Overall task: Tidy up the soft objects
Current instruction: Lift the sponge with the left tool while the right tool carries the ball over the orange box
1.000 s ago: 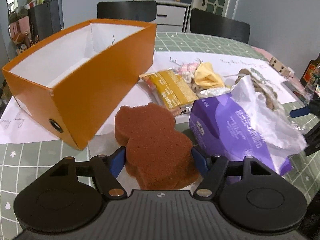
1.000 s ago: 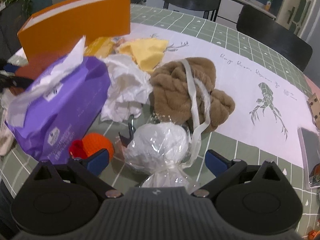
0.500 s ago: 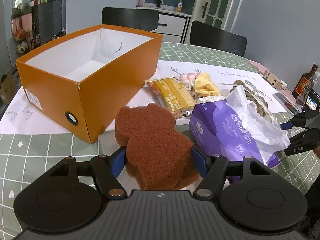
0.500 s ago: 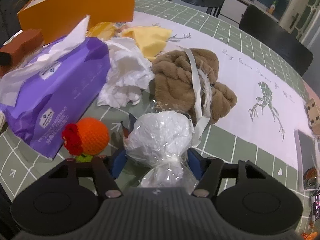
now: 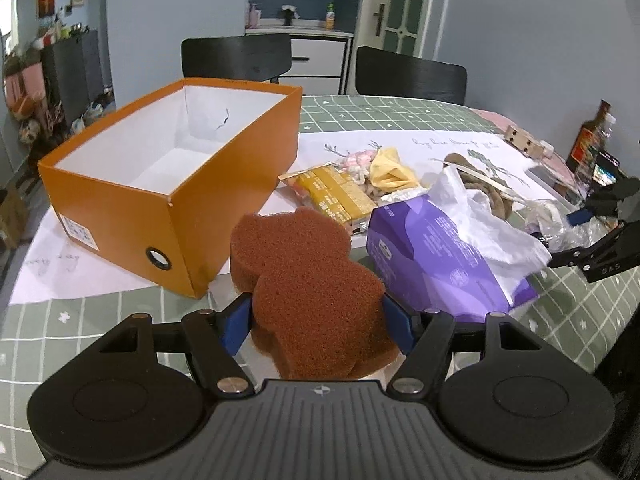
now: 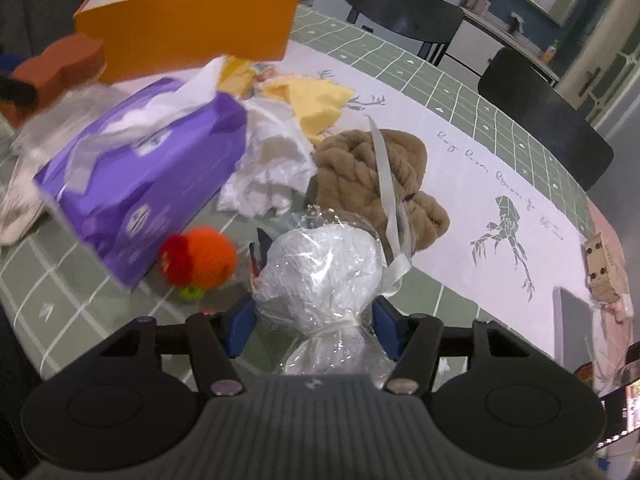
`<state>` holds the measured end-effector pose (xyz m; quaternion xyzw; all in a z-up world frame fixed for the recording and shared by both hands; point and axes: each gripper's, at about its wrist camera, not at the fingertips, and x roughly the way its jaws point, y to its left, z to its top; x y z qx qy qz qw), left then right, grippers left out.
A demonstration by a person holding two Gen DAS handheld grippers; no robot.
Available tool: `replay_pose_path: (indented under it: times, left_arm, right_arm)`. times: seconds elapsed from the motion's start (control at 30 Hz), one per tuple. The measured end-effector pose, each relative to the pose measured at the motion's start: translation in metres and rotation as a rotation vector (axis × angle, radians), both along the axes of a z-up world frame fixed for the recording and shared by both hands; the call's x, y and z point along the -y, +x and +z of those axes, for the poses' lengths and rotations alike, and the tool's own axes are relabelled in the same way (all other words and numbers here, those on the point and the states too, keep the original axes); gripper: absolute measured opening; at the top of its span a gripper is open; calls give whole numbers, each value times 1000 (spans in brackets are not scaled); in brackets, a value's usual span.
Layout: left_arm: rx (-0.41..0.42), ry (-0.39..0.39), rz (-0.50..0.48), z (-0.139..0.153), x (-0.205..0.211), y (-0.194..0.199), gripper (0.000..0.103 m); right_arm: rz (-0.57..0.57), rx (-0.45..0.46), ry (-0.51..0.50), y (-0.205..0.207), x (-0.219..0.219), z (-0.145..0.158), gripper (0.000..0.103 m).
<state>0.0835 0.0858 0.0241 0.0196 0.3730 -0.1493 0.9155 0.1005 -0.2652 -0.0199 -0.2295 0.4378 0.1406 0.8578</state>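
My left gripper is shut on a brown bear-shaped sponge and holds it above the table, just right of the near corner of an open orange box with a white inside. My right gripper is shut on a white soft ball wrapped in clear plastic, lifted off the table. The sponge and the box also show in the right wrist view, far left. The right gripper shows at the right edge of the left wrist view.
A purple tissue pack lies right of the sponge. Beyond it lie a yellow snack packet, a yellow cloth, crumpled white tissue, a brown plush bundle and an orange knitted ball. Black chairs stand behind the table.
The left gripper rose and drew back with the sponge, so the box's inside shows. The right gripper closed on the wrapped white ball and lifted it.
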Motion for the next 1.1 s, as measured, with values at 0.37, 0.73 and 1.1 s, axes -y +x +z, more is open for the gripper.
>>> replay_pose_path:
  times: [0.37,0.73,1.1]
  left_arm:
    - [28,8,13,8,-26,-29,79]
    - [44,9,66,10,-61,-49,79]
    - [101,51,110,45,-99,-44,79]
  right_arm:
    - [246,-109,-119,-64,-52,16,61]
    - [585,-297,-76,-101,-149,8,61]
    - [749,-220,96,-51,-240,80,61]
